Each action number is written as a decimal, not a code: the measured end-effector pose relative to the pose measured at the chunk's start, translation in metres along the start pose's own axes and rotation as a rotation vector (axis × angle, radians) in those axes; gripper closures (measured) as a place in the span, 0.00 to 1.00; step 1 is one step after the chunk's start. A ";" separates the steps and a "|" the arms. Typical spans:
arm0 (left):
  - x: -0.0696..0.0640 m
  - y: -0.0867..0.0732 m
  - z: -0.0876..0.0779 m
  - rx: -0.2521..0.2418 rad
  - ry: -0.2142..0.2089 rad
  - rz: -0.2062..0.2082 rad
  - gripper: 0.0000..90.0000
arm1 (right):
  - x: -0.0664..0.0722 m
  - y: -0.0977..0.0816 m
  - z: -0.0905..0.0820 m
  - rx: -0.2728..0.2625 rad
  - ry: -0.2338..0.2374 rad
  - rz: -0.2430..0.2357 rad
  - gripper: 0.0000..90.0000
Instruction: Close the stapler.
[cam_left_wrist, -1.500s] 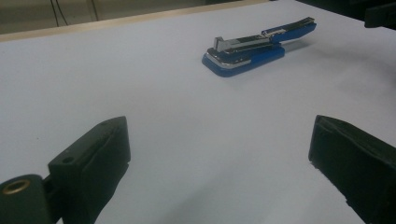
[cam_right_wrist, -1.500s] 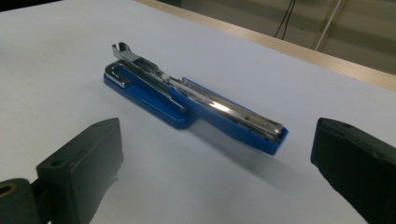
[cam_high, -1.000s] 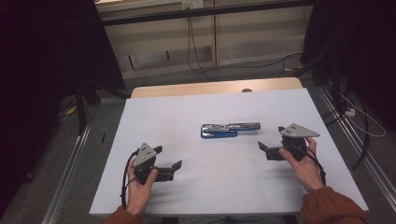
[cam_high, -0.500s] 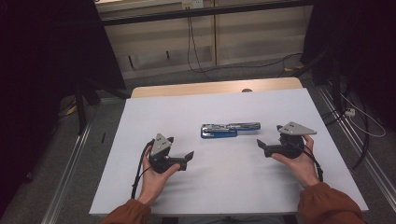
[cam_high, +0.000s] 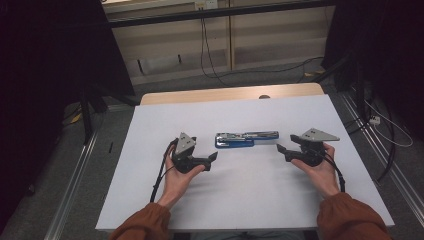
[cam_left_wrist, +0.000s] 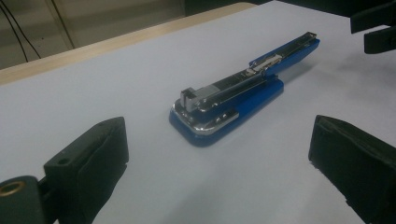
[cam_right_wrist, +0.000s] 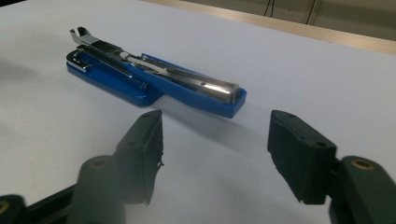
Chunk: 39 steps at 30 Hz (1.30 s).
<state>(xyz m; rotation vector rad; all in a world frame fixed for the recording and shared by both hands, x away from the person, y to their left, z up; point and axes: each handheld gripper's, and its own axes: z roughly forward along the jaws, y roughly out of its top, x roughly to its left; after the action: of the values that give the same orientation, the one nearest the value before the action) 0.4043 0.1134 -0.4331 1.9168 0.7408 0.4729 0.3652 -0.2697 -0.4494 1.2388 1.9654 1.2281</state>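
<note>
Lying ahead of both sets of jaws on the desk (cam_high: 150, 200): blue stapler (cam_high: 246, 139). Left gripper (cam_left_wrist: 219, 177) gaping wide, empty; right gripper (cam_right_wrist: 215, 149) just closing partway, gripping nothing.

left gripper (cam_high: 212, 158) nearer stapler (cam_high: 246, 139), right gripper (cam_high: 281, 149) narrowed

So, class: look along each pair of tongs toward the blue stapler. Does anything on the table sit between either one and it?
Nothing visible does. The stapler lies alone on the white table, with bare surface between it and the left tongs and between it and the right tongs. Both stand open, apart from it; the right ones have just been closing, with nothing between them.
</note>
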 end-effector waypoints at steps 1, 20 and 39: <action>0.000 0.000 0.003 -0.003 -0.002 -0.002 0.06 | 0.001 0.000 0.000 0.001 0.001 -0.009 0.42; 0.012 0.024 0.042 0.034 0.021 0.011 0.11 | 0.002 -0.004 0.007 0.031 0.068 -0.047 1.00; 0.007 0.021 0.059 0.038 -0.068 -0.002 0.66 | 0.002 -0.004 0.009 0.043 0.108 -0.066 1.00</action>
<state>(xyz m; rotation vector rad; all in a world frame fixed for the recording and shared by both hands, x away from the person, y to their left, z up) 0.4515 0.0719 -0.4403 1.9570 0.7119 0.3928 0.3691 -0.2646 -0.4567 1.1401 2.1032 1.2499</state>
